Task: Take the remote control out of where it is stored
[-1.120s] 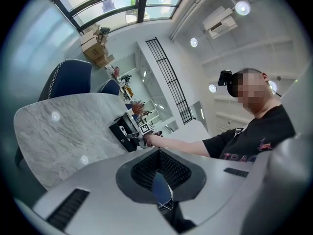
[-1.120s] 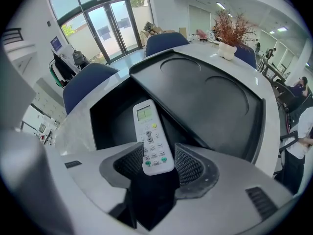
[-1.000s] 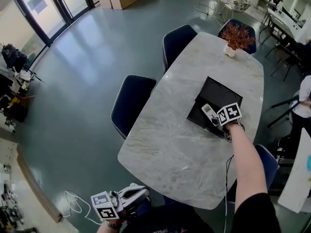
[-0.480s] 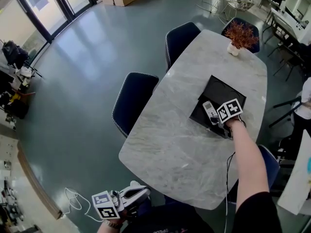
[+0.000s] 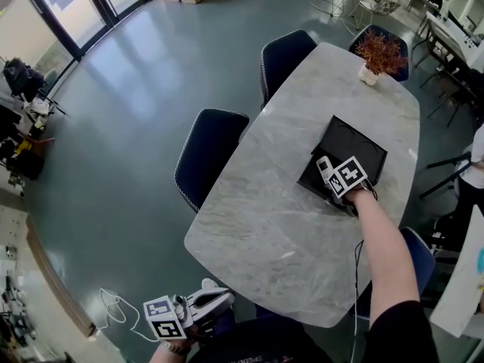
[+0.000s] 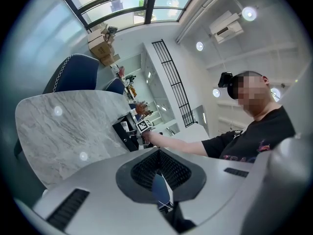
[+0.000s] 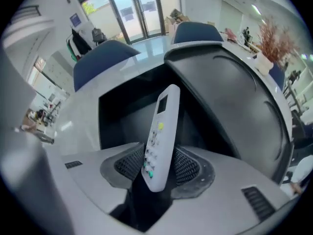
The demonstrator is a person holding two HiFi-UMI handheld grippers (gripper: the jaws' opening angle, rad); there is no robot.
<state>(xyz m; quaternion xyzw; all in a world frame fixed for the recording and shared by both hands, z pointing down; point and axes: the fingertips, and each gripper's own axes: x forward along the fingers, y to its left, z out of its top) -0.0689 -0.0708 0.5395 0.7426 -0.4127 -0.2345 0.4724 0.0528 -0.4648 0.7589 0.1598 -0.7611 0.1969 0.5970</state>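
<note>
The white remote control (image 7: pixel 159 137) with a small screen and coloured buttons sticks up between the jaws of my right gripper (image 7: pixel 157 168), which is shut on its lower end. It hangs over the open black box (image 7: pixel 127 112), whose lid (image 7: pixel 234 102) stands tilted back. In the head view the remote control (image 5: pixel 326 169) and right gripper (image 5: pixel 333 184) are above the black box (image 5: pixel 355 147) on the marble table (image 5: pixel 265 225). My left gripper (image 5: pixel 219 303) is held low by the table's near edge, away from the box, shut with nothing in it (image 6: pixel 161 199).
A potted dried plant (image 5: pixel 376 57) stands at the table's far end. Two dark blue chairs (image 5: pixel 208 153) sit along the table's left side, another at the far end and one at the near right (image 5: pixel 412 255). Cardboard boxes lie on the floor far off.
The right gripper has lifted the remote control a little and drawn it slightly toward the box's near left edge. The left gripper has stayed put.
</note>
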